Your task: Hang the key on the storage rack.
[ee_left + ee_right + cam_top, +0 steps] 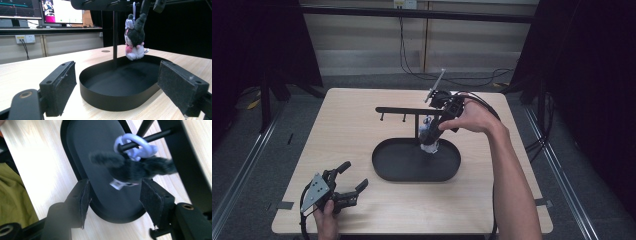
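High view: your right tongs (435,131) sit right of centre, angled down at the plush (430,140) hanging under the rack (404,110) arm, above the tray (384,167). From here you can't tell their gap. Left tongs (351,185) are in the lower left, spread wide, holding nothing, resting on the worktop (347,135) well clear of the tray.

Left gripper view: both pads wide apart at the bottom of the frame, tray dead ahead, plush (135,37) at upper centre dangling just over the tray's far side.

Right gripper view: pads open either side of the plush (135,168), not closed on it. Its white ring (136,146) is threaded on a peg (155,137) in the upper right.

Risks: the ring looks shallow on the peg, so a nudge as you pull back could slide it off and drop the plush into the tray. Close the pads on fur and you may drag the rack.

Count: one plush, one ring, one rack, one tray, two tongs.
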